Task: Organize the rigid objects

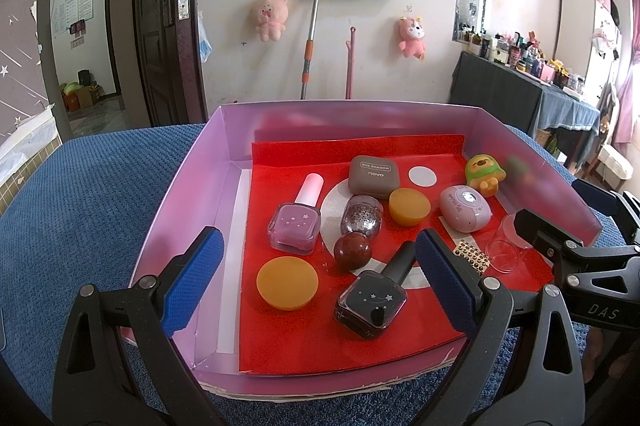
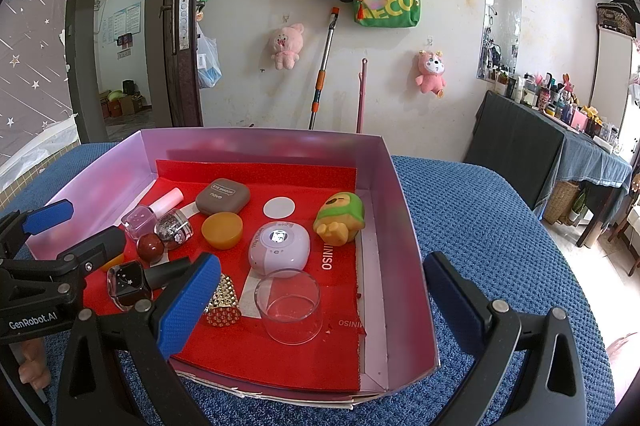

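Note:
A pink box [image 1: 188, 185] with a red liner holds small items. Between my left gripper's [image 1: 320, 246] open fingers lie a dark nail polish bottle [image 1: 370, 302], a dark red ball [image 1: 353, 250] and an orange cap [image 1: 287, 282]. Behind them are a lilac polish bottle [image 1: 295, 226], a glitter bottle [image 1: 361, 218], a brown eye shadow case [image 1: 374, 175], a second orange cap [image 1: 409, 205] and a lilac case [image 1: 466, 211]. My right gripper [image 2: 323, 262] is open over a clear cup [image 2: 288, 306]. A green and yellow toy [image 2: 340, 218] stands beyond it; a gold studded piece [image 2: 224, 304] lies to the left.
The box rests on a blue textured cloth [image 1: 88, 193] with open cloth on either side. Each gripper shows at the edge of the other's view, hovering over the box's near corners. Behind stands a wall with hung bags and plush toys, an open door to the left, and a cluttered dresser [image 2: 560, 129] to the right.

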`<state>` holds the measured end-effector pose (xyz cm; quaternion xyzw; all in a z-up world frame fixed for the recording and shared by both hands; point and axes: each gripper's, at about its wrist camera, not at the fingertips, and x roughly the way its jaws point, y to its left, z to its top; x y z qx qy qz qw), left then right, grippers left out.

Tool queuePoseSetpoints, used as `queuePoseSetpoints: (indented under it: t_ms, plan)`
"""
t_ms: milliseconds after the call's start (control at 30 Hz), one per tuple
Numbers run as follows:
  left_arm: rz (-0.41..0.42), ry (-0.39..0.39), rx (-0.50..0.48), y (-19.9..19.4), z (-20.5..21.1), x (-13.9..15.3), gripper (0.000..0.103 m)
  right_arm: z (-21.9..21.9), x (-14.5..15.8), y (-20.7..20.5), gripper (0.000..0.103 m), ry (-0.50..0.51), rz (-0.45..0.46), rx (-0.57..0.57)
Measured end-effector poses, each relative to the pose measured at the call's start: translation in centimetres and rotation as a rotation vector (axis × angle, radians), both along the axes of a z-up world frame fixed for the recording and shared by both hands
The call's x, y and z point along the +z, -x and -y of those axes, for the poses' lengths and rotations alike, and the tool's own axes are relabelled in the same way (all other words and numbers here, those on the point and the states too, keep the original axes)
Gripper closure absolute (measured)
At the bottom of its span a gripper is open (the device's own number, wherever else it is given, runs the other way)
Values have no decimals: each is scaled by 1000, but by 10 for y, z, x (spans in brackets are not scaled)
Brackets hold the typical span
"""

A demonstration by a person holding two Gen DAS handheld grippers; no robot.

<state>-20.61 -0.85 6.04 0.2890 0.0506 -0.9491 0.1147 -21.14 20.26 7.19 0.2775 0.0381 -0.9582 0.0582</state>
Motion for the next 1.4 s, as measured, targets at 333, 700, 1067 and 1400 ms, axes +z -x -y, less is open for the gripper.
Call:
queuePoseSetpoints:
  t_ms: [333,700,1067,1400]
  plan:
    - [1,0,0,0,0,1,5,0,0,0,0,0,1,0]
    - [-22,14,45,-14,-1,5,5,0,1,-6,0,15,-15,5]
    - [78,-49,23,-90,-25,10,5,-11,13,-83,0,113,59,20]
    - [295,-105,96,-90,-31,-41,5,-9,-46,-83,0,3,326,-16]
